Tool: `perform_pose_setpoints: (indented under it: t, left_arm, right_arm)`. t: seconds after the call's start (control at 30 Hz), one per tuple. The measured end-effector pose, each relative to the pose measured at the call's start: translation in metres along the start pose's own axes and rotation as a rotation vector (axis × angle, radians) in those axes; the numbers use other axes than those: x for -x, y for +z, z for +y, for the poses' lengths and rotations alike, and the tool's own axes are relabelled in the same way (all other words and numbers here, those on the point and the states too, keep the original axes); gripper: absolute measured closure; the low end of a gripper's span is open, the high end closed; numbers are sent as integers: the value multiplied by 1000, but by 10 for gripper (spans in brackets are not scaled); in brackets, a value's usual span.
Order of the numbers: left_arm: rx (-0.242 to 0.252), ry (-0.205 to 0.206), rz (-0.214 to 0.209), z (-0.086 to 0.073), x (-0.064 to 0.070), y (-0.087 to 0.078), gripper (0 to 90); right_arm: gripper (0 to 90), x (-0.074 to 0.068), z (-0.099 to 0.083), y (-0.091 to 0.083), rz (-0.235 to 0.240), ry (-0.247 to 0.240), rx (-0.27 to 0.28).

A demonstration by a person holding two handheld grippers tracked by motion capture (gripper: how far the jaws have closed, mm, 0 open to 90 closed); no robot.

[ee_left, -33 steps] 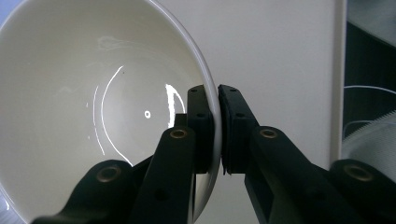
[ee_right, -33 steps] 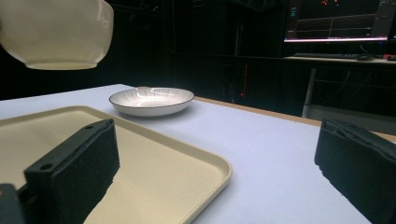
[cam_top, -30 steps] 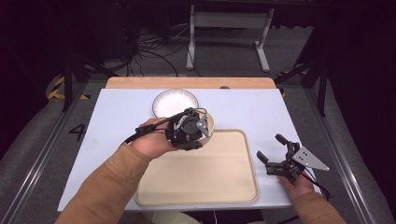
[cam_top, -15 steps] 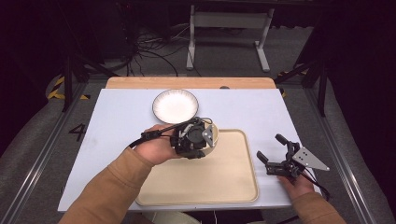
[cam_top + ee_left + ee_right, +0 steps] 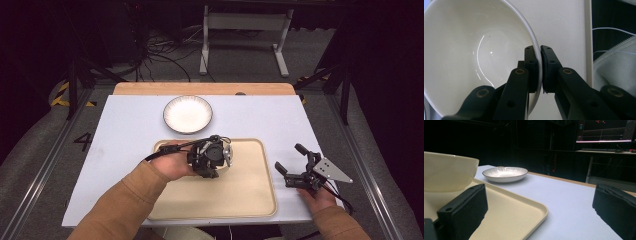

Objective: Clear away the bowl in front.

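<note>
1. Carrying the bowl toward the person, the left gripper has come away from the plate over the last second in the high view: it hung beside the plate's 5 o'clock edge then, and it now hangs over the far left part of the tray, with the plate well clear at its 11 o'clock. That reads as a transfer onto the tray nearly done; setting down and letting go are what remain. The right gripper has not shifted: it rests on the white surface just off the tray's 3 o'clock edge, jaws spread wide and empty.

2. The left gripper view shows the grasp closely. The left gripper is clamped on the bowl, one jaw inside the wall and one outside, with the thin rim pinched between them. The bowl is glossy cream-white, deep and round, empty, with curved highlights on its inner wall. Tray lies behind it at 1 o'clock. Whether the base already touches the tray I cannot tell from this view.

3. In the right gripper view, the right gripper stands wide open with nothing between its jaws. The bowl sits low over the tray at 9 o'clock, plain and smooth on the outside. The plate, white with a dark rim line and faint ribbing, lies on the surface beyond the tray at 11 o'clock.
</note>
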State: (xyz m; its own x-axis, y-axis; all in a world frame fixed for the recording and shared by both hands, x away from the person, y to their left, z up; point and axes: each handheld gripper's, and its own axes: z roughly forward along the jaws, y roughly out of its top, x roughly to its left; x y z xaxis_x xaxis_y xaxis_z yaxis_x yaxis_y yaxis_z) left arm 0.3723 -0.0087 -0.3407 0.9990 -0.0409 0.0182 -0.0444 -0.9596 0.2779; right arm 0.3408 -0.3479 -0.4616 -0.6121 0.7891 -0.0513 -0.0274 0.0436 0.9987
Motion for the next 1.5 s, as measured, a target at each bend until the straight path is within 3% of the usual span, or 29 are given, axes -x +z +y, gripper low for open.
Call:
perform_pose_setpoints:
  t: [0.7,0.97,1.5]
  left_arm:
    - [-82,-7,-38,-3,-5,26,850]
    - [-91,-12,-44,-5,-4,30,850]
    - [-115,-14,-107,-7,-1,40,805]
  right_arm:
    - [1,0,0,0,0,0,0]
    - [1,0,0,0,0,0,0]
    - [1,0,0,0,0,0,0]
